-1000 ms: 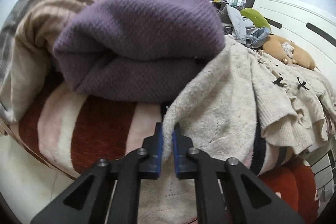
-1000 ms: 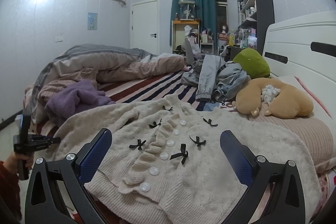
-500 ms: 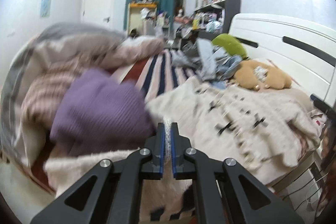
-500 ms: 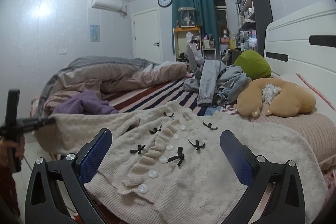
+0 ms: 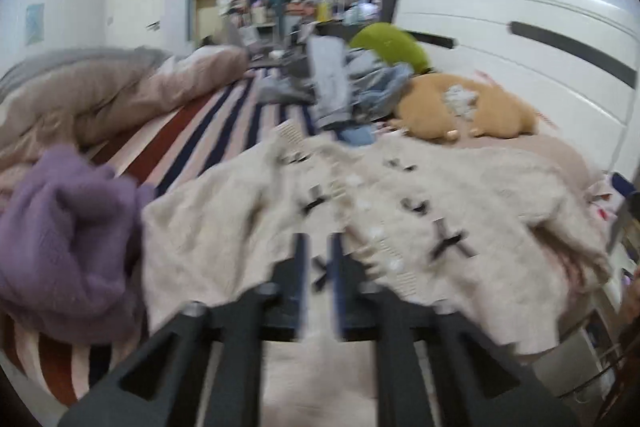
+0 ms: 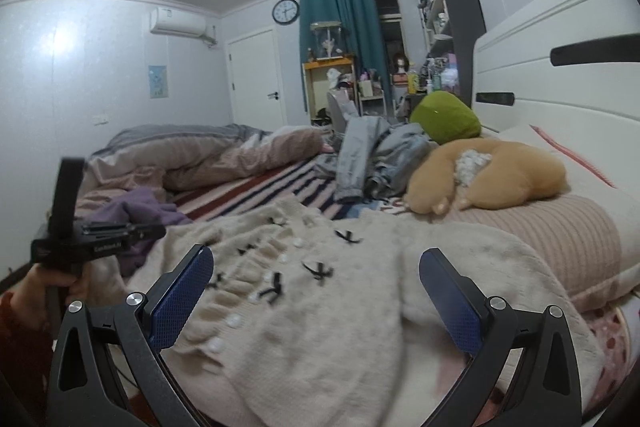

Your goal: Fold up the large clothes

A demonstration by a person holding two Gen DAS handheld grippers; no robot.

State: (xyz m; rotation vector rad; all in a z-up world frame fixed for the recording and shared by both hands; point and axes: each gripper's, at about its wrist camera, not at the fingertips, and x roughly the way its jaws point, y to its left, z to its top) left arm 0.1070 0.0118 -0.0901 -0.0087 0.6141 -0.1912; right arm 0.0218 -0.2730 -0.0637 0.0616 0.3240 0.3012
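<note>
A large cream knit cardigan (image 6: 328, 291) with black bows and white buttons lies spread on the striped bed; it also shows in the left wrist view (image 5: 460, 195). My left gripper (image 5: 318, 255) is shut on the cardigan's sleeve end and holds it over the garment's left side; the view is blurred. From the right wrist view the left gripper's body (image 6: 92, 235) hangs above the cardigan's left edge. My right gripper (image 6: 316, 291) is open and empty, just above the cardigan's near hem.
A purple sweater (image 5: 68, 235) lies bunched at the left beside the cardigan. A rumpled duvet (image 6: 208, 155) fills the far left. Grey clothes (image 6: 368, 155), a tan plush (image 6: 488, 175), a green cushion (image 6: 444, 117) and the white headboard (image 6: 560, 87) stand behind.
My left gripper has lifted the sleeve up from the bed's left edge and carried it right, over the cardigan. My right gripper has tilted up a little and stays open.
</note>
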